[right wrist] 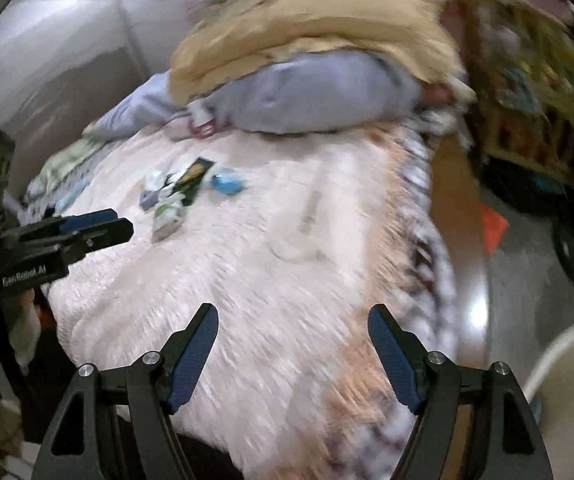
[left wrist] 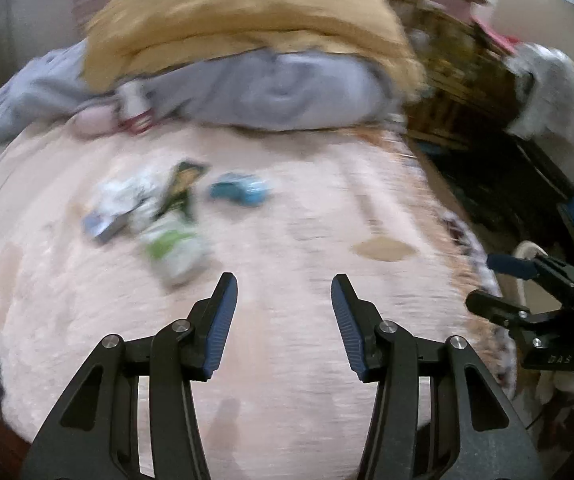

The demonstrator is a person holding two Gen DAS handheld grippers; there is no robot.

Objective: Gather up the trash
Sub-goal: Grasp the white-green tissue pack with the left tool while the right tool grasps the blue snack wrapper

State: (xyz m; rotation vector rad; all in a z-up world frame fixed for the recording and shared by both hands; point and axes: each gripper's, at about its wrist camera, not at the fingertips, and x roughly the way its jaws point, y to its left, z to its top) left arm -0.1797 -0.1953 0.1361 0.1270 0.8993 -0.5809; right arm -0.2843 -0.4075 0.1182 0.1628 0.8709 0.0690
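On the far left part of the pink fleece blanket (left wrist: 287, 340) lies blurred trash: a green-and-white wrapper (left wrist: 175, 254), a dark green packet (left wrist: 181, 190), a crumpled blue wrapper (left wrist: 241, 191), close together. Nearer, the left gripper (left wrist: 284, 286) and right gripper (right wrist: 293, 314) hang wide open, empty. Beyond, grey (left wrist: 271, 94) and mustard bedding (left wrist: 243, 16).

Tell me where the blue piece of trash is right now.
The blue trash lies on the pink blanket, right of the dark green wrapper, in front of the grey pillow.
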